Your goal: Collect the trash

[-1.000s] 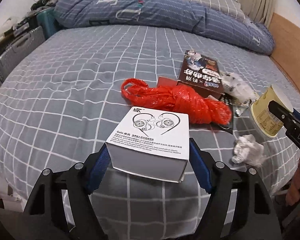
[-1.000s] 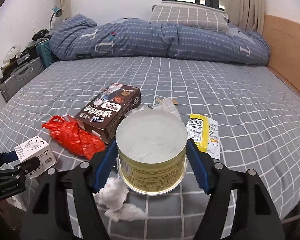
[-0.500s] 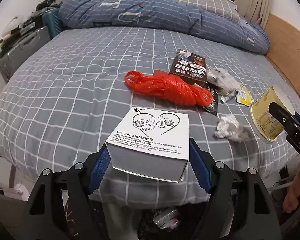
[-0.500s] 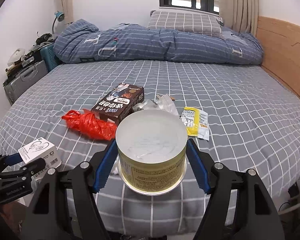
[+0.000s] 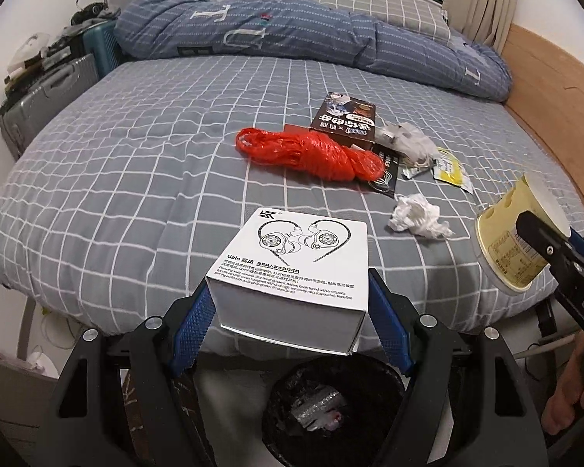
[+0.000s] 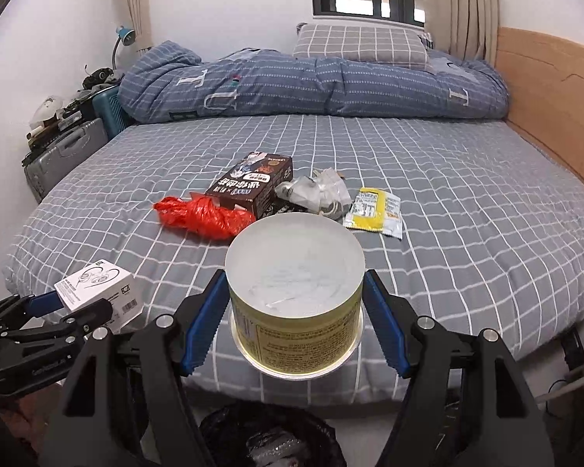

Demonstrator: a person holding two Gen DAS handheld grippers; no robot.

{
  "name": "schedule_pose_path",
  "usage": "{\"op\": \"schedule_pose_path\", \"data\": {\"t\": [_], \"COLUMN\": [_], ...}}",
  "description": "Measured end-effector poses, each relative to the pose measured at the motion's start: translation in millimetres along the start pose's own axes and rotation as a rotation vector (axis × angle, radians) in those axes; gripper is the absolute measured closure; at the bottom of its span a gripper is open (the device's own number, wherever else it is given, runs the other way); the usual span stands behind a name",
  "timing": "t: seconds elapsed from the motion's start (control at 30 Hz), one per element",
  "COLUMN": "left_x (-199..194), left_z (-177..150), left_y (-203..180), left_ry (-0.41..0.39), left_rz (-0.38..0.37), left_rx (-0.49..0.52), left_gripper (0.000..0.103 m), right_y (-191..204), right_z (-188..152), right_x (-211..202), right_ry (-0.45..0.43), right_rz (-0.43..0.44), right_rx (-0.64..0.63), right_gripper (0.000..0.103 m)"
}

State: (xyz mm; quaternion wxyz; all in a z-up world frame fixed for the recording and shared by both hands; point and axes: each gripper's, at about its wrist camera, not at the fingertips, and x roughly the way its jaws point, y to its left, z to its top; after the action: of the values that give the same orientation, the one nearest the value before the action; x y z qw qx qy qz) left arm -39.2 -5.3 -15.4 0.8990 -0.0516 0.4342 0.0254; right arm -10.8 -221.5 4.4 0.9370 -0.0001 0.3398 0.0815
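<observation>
Both grippers hold trash above the black bin at the foot of the bed.

Taking the black bin point(image 5: 333, 408) as the mark: up and to its left, off the bed's point(image 5: 136, 179) edge, the left gripper point(image 5: 290, 311) pinches the white earphone box point(image 5: 292, 268) between its blue pads. Right of that, over the bin in the right wrist view, the right gripper point(image 6: 296, 319) clamps the yellow tub point(image 6: 296, 295) by its sides, white lid up. Beyond the bin on the grey checked sheet, from left to right, lie the red plastic bag point(image 5: 311, 155), the brown carton point(image 5: 344, 118), a crumpled tissue point(image 5: 416, 218) nearest the bin, clear wrappers point(image 5: 405, 140) and a yellow sachet point(image 5: 451, 167). Crumpled foil shows inside the bin.
</observation>
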Motion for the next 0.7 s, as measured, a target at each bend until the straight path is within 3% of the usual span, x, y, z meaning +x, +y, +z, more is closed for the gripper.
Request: {"op": "schedule_pose_path", "data": {"t": [0.7], "left_x": [-22.0], "left_z": [-61.6], "left_y": [-2.1], "left_ry": [0.042], "left_rz": [-0.027], "left_rx": [-0.026], "left_gripper": [0.030], "right_y": [4.7], "right_z": [-53.6], "right_x": [-39.6], "right_ry": [0.079], "right_rz": [-0.002], "right_rx": [0.027], "right_gripper": [0.036]}}
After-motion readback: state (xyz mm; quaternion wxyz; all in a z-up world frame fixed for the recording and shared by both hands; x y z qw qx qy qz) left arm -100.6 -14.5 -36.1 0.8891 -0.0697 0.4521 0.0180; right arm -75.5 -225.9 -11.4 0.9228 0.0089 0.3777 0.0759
